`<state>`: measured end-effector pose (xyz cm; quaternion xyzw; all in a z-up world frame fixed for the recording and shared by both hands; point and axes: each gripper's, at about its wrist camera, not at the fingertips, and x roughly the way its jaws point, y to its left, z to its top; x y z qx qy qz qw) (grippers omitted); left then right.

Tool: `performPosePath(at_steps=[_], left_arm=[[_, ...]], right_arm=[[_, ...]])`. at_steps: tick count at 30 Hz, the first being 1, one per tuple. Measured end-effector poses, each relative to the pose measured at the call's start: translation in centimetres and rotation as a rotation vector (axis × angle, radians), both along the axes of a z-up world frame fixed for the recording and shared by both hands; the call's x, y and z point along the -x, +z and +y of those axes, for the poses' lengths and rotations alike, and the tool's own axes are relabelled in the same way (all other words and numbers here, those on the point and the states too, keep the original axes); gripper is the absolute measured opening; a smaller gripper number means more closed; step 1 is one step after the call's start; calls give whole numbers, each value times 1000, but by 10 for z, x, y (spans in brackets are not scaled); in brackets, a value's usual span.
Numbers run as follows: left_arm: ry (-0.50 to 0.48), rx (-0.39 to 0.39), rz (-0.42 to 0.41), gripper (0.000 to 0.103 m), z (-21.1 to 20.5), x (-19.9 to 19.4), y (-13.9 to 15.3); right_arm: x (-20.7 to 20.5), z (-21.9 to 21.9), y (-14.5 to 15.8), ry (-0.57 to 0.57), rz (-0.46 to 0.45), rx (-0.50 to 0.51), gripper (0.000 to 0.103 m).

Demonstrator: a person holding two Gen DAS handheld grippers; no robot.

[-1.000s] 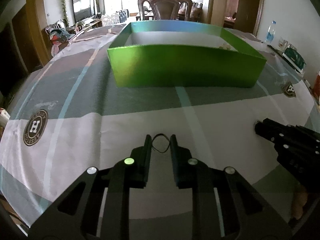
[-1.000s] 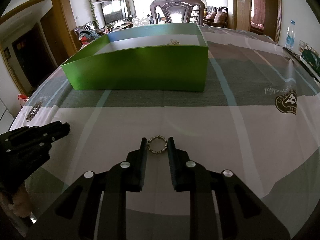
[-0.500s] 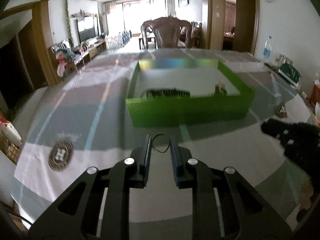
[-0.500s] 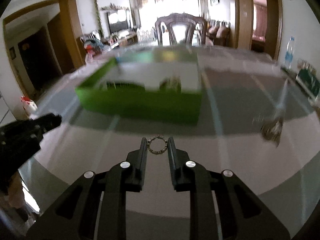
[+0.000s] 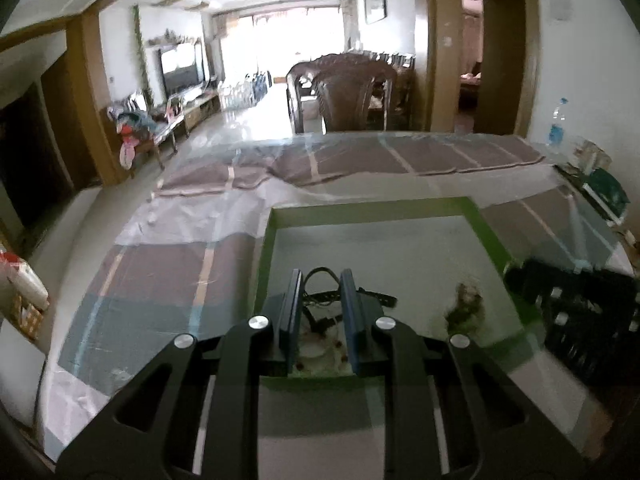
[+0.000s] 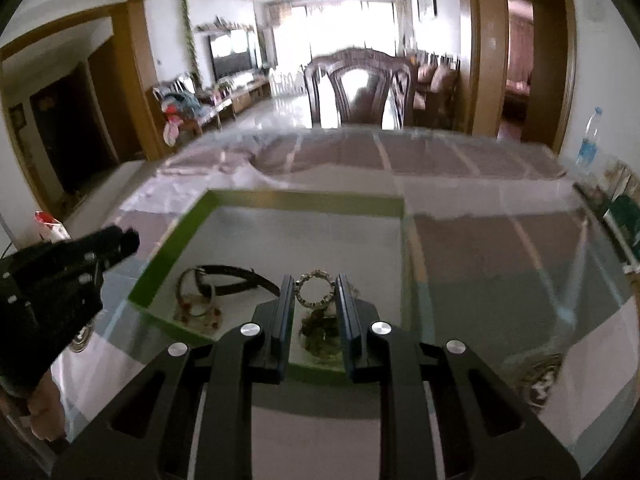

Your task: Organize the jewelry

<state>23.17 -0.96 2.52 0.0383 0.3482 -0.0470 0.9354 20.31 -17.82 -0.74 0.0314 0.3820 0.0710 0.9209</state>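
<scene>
My left gripper (image 5: 320,280) is shut on a thin black cord loop (image 5: 320,271) and holds it over the near left part of the green box (image 5: 492,236). My right gripper (image 6: 315,285) is shut on a beaded ring bracelet (image 6: 315,291) and holds it over the near right part of the green box (image 6: 304,199). In the box lie a black strap (image 6: 228,276), a red-beaded bracelet (image 6: 198,312) and a dark gold trinket (image 6: 320,332), which also shows in the left wrist view (image 5: 466,304).
The box stands on a table under a checked cloth with clear plastic (image 6: 500,248). A wooden chair (image 6: 360,92) stands at the far end. A water bottle (image 6: 588,140) and packets sit at the right edge. The left gripper's body (image 6: 52,288) is to the left.
Both grippers have risen and moved forward from the cloth in front of the box to above its inside, each still holding its piece.
</scene>
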Motion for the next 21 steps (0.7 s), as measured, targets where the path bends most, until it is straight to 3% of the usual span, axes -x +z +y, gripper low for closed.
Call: performPosePath(at_steps=[3,8,9,10,11,12,15,17,19,21], left_arm=[[9,35,75,19,-1,-20,-23],[20,7,98,21,-7,-25,-42],[26,7,94,26,-8,-24,-43],[35,0,83,48,-9,-23,-43],[44,-11,58,63,-9,-20,-41],[52,-29,30,63,-9,-15,-39],[50,-74,-7,63,-10,0,-32],[46,-64,-48,71,-6,21,-24],[51,-58,-103,78,-3,50,-16],[52,-43,-147,84,2,84,-9]], right_arm=[[-11,0,-24,-19,48,-4,21],[-17,-6,-36,-56,57,-25,21],[-16,-6,-37,-67,47,-21,26],[-14,-8,-36,-80,33,-17,42],[-11,-10,-34,-90,15,-21,52],[-8,-12,-32,-100,-2,-25,63],[11,-19,-22,-103,-34,-43,64],[27,-21,-15,-90,-57,-48,73],[55,-24,-5,-94,-112,-37,89],[88,-24,4,-94,-180,-11,95]])
